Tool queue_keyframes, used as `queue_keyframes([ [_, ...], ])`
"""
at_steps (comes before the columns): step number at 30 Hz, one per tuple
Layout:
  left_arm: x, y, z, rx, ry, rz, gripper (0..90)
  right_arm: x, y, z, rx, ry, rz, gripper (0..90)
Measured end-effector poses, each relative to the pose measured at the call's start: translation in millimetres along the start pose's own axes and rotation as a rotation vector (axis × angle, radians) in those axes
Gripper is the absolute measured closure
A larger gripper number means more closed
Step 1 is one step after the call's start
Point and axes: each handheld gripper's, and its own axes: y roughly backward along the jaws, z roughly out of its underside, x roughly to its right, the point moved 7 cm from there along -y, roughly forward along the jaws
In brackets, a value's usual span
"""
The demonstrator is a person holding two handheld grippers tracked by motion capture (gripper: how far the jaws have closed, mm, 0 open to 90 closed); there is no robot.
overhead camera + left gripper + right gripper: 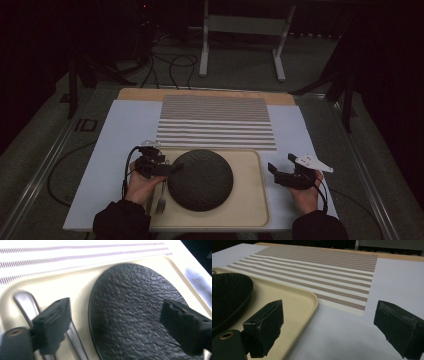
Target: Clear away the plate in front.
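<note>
Black textured plate (200, 179) sits centre-bottom of the high view on a cream tray (250, 200); a fork (161, 200) lies along its left edge; left tongs (167, 167) hover released at that edge; right tongs (282, 164) gape empty at lower right; left gripper view: jaws wide apart, fork handle (26, 302) lower left, plate between; right gripper view: jaws released over pale desk (342, 327), striped mat (317, 270) above.
</note>
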Motion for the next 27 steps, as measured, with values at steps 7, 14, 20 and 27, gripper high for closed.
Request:
queue_keyframes([
  [7,-11.7,10.3,-11.3,0.091,-0.014,-0.005,0.0,-0.3,0.1,0.1,-0.001,0.002,-0.002,9.1],
  [14,-24.9,25.6,-17.6,0.161,-0.075,-0.073,0.0,-1.4,-0.2,0.1,0.001,0.004,-0.007,9.1],
  [20,-39.3,45.6,-23.2,0.251,-0.108,-0.137,0.0,-3.2,0.7,0.1,0.002,0.009,-0.012,9.1],
  [27,-59.3,68.5,-18.9,0.307,-0.12,-0.204,0.0,-5.8,2.9,-0.1,0.009,0.015,-0.02,9.1],
])
